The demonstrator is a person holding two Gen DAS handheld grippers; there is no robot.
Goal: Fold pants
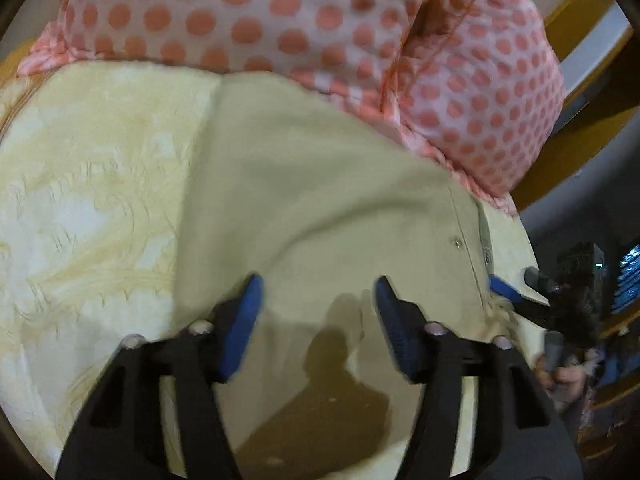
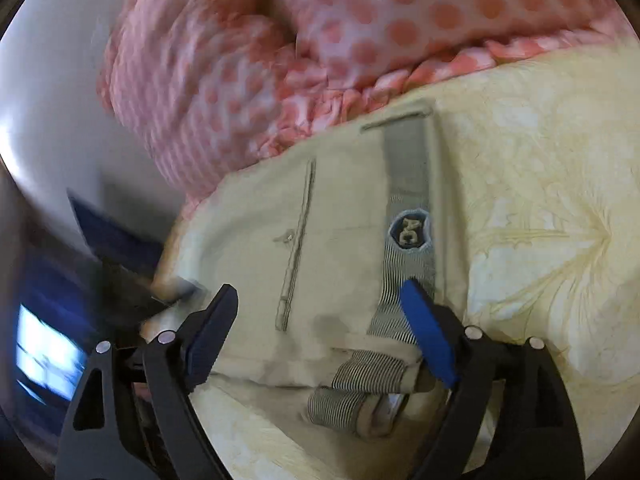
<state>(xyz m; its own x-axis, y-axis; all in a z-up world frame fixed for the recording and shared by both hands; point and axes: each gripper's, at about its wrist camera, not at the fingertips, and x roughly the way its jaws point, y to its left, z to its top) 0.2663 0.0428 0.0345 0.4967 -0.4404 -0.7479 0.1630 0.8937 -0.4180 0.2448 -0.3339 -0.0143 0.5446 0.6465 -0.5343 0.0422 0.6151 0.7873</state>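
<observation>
Beige pants (image 1: 320, 184) lie flat on a pale yellow patterned bedsheet (image 1: 80, 168). My left gripper (image 1: 318, 292) is open just above the pants' middle, holding nothing. The right gripper also shows in the left wrist view (image 1: 516, 292) at the pants' right edge. In the right wrist view the pants (image 2: 340, 208) show a pocket seam, a grey striped waistband (image 2: 404, 168) and a round logo patch (image 2: 410, 232). My right gripper (image 2: 320, 292) is open over the waist end, empty. The waistband is rolled over at the near edge (image 2: 360, 388).
A pink pillow with coral dots (image 1: 280, 12) lies against the pants' far edge; it also shows in the right wrist view (image 2: 280, 60). The bed edge and a dark room with a lit screen (image 2: 44, 356) lie to that side. A wooden frame (image 1: 576, 16) stands behind.
</observation>
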